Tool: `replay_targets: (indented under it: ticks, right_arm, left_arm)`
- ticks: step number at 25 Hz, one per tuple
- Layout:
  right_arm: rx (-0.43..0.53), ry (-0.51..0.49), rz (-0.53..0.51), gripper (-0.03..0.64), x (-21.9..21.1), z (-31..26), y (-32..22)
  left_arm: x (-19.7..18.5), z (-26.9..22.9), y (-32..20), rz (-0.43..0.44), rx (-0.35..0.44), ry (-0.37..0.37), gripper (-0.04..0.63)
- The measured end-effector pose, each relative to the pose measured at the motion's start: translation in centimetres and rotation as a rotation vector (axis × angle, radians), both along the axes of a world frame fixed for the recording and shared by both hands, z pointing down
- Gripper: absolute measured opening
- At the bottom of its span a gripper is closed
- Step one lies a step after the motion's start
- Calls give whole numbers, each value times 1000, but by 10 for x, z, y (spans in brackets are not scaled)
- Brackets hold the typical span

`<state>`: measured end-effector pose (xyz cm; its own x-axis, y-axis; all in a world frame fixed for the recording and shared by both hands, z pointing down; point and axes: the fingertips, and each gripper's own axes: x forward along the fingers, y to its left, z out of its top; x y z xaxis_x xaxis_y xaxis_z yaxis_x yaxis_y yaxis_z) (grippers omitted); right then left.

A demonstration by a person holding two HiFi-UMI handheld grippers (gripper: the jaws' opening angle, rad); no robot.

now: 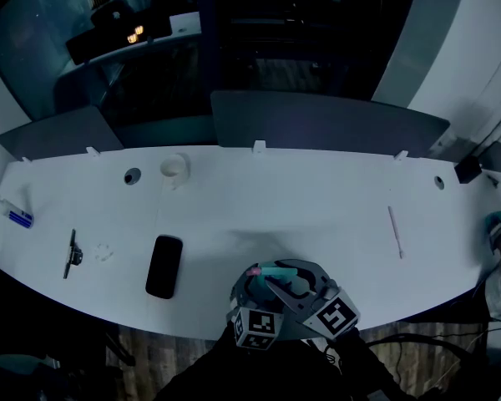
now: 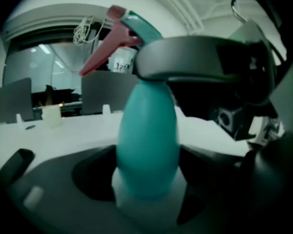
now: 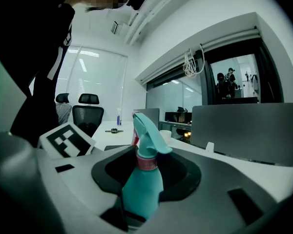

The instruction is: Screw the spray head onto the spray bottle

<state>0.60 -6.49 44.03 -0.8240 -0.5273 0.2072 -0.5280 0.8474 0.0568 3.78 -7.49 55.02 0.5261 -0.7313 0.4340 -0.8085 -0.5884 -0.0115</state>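
A teal spray bottle [image 1: 275, 271] is caught between both grippers at the table's near edge. In the left gripper view its body [image 2: 146, 145] stands upright between the jaws of my left gripper [image 2: 146, 191], which press on its lower end. The teal spray head [image 2: 136, 26] with its red trigger sits on the neck. My right gripper [image 2: 200, 57] crosses the bottle near the neck. In the right gripper view the bottle [image 3: 141, 194] rises out of my right gripper [image 3: 136, 213], with a pink collar [image 3: 146, 164] under the spray head [image 3: 147, 130]. Both grippers are shut on the bottle.
On the white table [image 1: 317, 199] lie a black phone [image 1: 164, 266], a black tool [image 1: 71, 253], a small white cup [image 1: 174, 168], a pink pen [image 1: 395, 230] and a small bottle [image 1: 12, 214] at the left. Grey dividers [image 1: 317, 124] stand along the far edge.
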Motion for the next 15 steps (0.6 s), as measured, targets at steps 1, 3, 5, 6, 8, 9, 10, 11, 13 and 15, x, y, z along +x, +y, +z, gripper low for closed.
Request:
replay_targets:
  ticks: [1, 3, 5, 6, 8, 9, 10, 11, 13, 15]
  right_arm:
    - [0, -1, -1, 143, 0, 0, 0]
    - [-1, 10, -7, 144, -1, 1, 0]
    - [1, 15, -18, 144, -3, 1, 0]
    - [4, 16, -25, 144, -3, 0, -1]
    - [8, 23, -42, 144, -3, 0, -2]
    - [8, 29, -48, 144, -3, 0, -2]
    - [8, 35, -49, 144, -3, 1, -2]
    - [9, 37, -46, 143, -2, 0, -3]
    - [6, 31, -31, 144, 1, 0, -5]
    - [1, 25, -7, 144, 5, 0, -7]
  left_arm:
    - [-1, 2, 1, -18, 3, -28, 394]
    - [-4, -1, 2, 45, 40, -44, 396]
    - [-9, -9, 3, 169, 78, 8, 426]
    - [-9, -12, 3, 244, 72, 39, 433]
    - [-2, -8, 3, 402, 19, 61, 433]
    - [2, -5, 3, 474, -6, 51, 431]
    - [6, -3, 3, 530, -21, 37, 431]
    - [10, -2, 3, 561, -26, 26, 407]
    - [13, -3, 0, 533, -15, 22, 403]
    - [13, -3, -5, 401, -3, 23, 402]
